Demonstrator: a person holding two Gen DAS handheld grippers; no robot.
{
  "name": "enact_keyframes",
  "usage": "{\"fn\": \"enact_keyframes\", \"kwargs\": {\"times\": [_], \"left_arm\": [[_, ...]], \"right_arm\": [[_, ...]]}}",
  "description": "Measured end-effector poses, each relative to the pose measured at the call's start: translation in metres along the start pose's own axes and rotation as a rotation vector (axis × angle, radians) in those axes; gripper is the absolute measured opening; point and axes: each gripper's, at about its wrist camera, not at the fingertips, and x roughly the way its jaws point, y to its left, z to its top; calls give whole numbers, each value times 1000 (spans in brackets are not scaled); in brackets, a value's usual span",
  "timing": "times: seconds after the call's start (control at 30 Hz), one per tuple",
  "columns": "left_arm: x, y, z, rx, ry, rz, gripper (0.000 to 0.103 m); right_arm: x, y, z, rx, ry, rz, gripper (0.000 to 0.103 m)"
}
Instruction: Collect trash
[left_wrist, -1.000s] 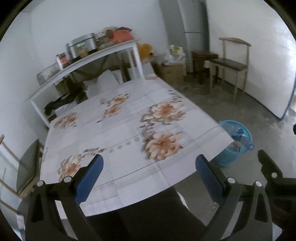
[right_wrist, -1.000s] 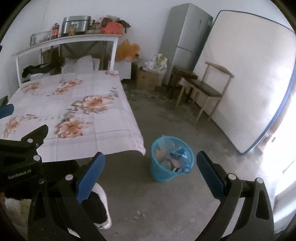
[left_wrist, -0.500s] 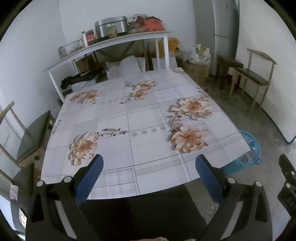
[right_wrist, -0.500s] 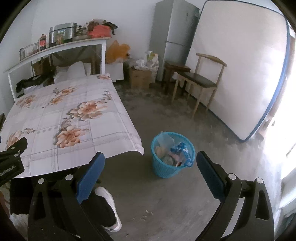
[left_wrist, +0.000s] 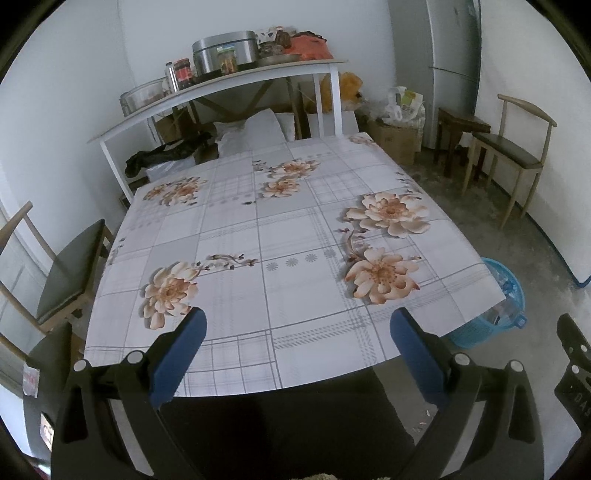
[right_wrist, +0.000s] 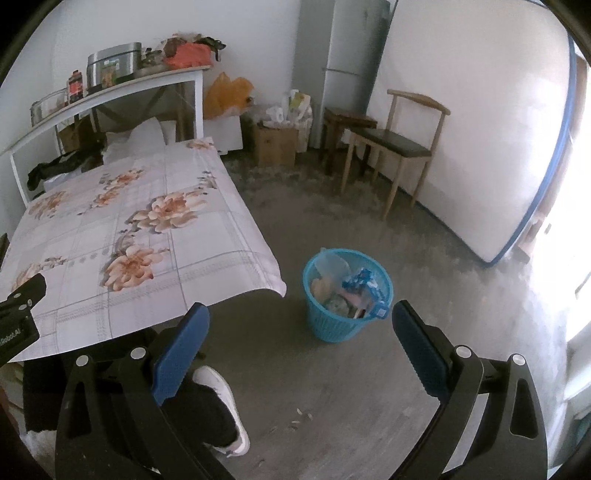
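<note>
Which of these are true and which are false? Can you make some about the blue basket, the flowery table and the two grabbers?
1. The blue basket stands on the floor beside the flowery table. True.
2. The basket is empty. False: it holds wrappers and other trash.
3. The right gripper is open and holds nothing. True.
4. The left gripper grips a bottle. False: it is open and holds nothing.
5. A wooden chair stands near the wall. True.
</note>
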Motion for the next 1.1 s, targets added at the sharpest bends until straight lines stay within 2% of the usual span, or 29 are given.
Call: {"fn": "enact_keyframes", "kwargs": {"times": [1.1], "left_arm": [[2, 0, 0, 7, 4, 8, 98]], "right_arm": [[0, -6, -1, -1, -4, -4, 95]]}}
